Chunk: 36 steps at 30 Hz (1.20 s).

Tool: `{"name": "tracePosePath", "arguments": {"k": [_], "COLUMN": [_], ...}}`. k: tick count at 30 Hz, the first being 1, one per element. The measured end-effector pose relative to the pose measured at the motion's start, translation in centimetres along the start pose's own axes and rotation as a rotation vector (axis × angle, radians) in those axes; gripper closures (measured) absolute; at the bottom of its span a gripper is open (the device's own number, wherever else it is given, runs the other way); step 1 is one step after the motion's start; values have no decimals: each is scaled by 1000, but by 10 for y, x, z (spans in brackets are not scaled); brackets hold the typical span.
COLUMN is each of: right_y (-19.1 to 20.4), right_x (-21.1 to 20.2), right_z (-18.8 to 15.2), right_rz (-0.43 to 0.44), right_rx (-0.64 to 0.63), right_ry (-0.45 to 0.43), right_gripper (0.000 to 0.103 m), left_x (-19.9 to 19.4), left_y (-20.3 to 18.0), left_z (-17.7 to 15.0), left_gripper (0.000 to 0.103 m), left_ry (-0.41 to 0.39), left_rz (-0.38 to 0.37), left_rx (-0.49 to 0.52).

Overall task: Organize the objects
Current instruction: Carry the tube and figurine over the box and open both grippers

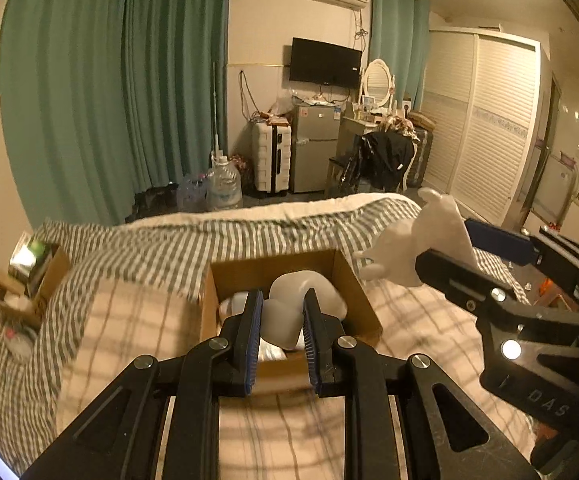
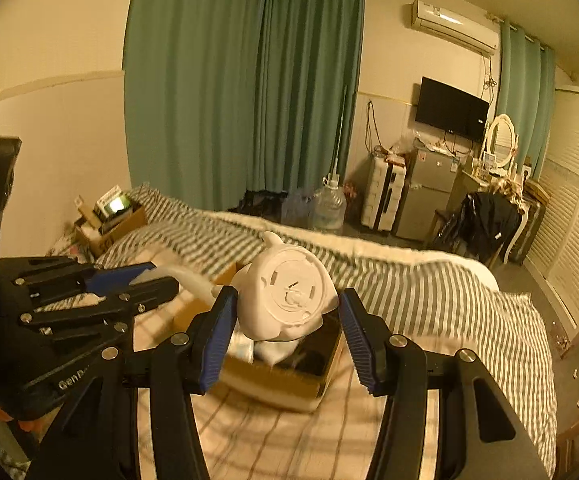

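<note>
A cardboard box [image 1: 353,280] sits on the bed, holding white items. My left gripper [image 1: 279,320] is shut on a white rounded object [image 1: 279,322] just above the box; it also shows at the left of the right wrist view [image 2: 145,286]. My right gripper [image 2: 285,332] holds a white animal-shaped figurine [image 2: 285,300] between its blue pads, base towards the camera, above the box [image 2: 273,380]. In the left wrist view the right gripper [image 1: 449,248] and figurine [image 1: 417,240] are to the right of the box.
The bed has a striped and checked cover [image 1: 129,248]. A second cardboard box of items [image 1: 37,276] stands at the bed's far left by the wall. Beyond the bed are water jugs [image 1: 221,184], a suitcase, a small fridge and a wardrobe.
</note>
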State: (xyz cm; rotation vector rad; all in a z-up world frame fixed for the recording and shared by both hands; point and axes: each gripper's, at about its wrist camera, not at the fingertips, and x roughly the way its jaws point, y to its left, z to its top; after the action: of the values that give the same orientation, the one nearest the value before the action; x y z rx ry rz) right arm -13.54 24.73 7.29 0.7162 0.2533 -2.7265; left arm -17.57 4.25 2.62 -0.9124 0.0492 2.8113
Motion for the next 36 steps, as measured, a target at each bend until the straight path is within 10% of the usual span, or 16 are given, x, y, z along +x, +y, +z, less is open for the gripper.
{"name": "tracePosePath", "arguments": {"k": [12, 36], "right_y": [-36, -52], "right_x": [83, 232], "right_z": [60, -44], "right_rz": [1, 82], "right_rx": [27, 106], "right_ry": [19, 289], "right_gripper": [51, 50], "left_x": [76, 209], "left_y": [15, 33], "left_z": [51, -25], "left_gripper": [84, 82], "left_ry": [42, 300], "left_rz": [17, 46], "left_rx": [10, 2]}}
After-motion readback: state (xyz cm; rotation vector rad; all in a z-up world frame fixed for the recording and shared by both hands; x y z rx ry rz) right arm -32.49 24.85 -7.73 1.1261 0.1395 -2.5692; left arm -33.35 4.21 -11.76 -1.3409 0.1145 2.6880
